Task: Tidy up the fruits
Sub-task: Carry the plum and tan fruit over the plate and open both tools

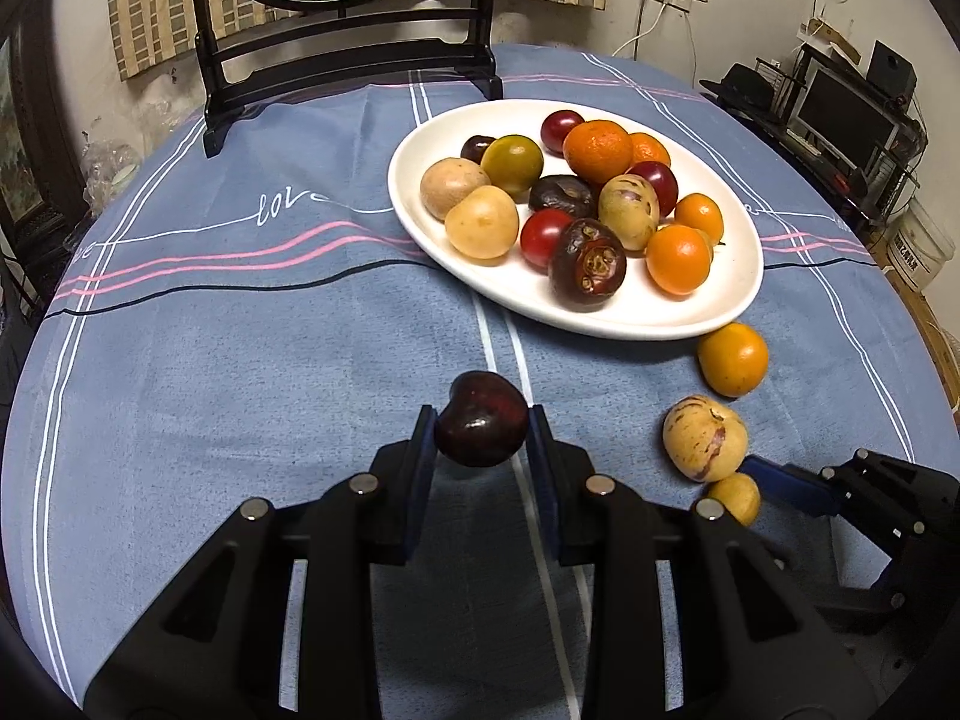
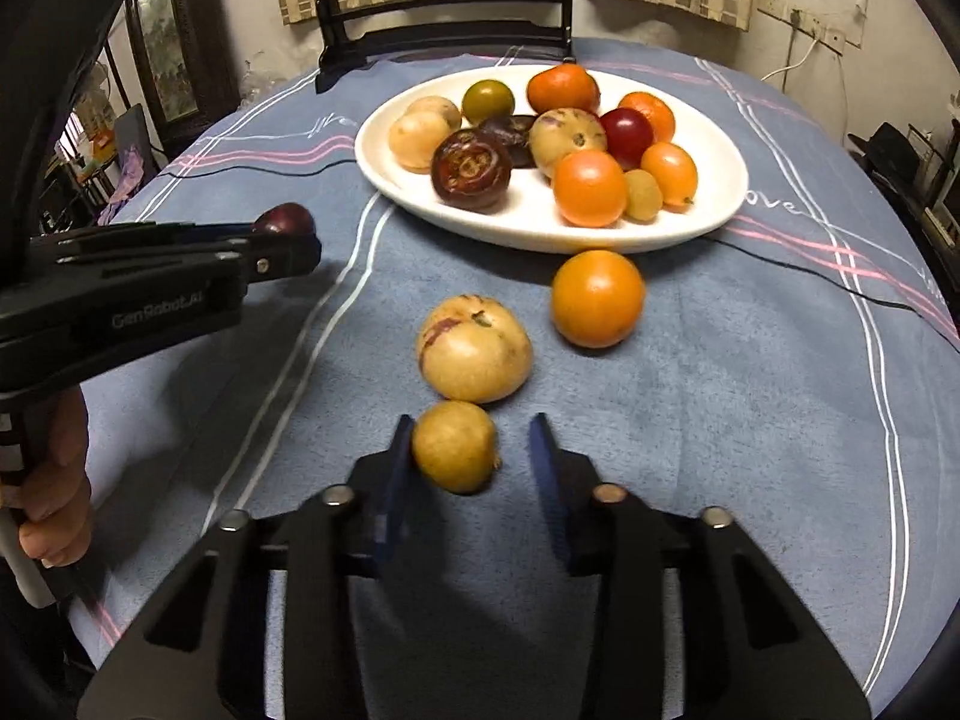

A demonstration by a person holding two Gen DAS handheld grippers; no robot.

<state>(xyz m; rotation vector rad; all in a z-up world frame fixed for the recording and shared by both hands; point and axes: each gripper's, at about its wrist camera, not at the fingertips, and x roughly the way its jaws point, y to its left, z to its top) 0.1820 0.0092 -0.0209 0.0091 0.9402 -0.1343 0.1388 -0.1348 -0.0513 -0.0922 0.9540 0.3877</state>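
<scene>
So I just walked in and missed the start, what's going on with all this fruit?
A person is gathering fruit onto the white plate using two handheld grippers. The left gripper is shut on a dark red plum, held short of the plate. The right gripper is open around a small yellow fruit on the tablecloth. A speckled yellow fruit and an orange fruit also lie off the plate.

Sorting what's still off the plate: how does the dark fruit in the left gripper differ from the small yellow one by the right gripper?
The dark red fruit is glossy and deep maroon; the small yellow fruit is matte tan-yellow. The dark red fruit is clamped between the left gripper fingers, while the small yellow fruit lies on the tablecloth between the open right gripper fingers, against only the left one. Both are roundish and off the white plate.
</scene>
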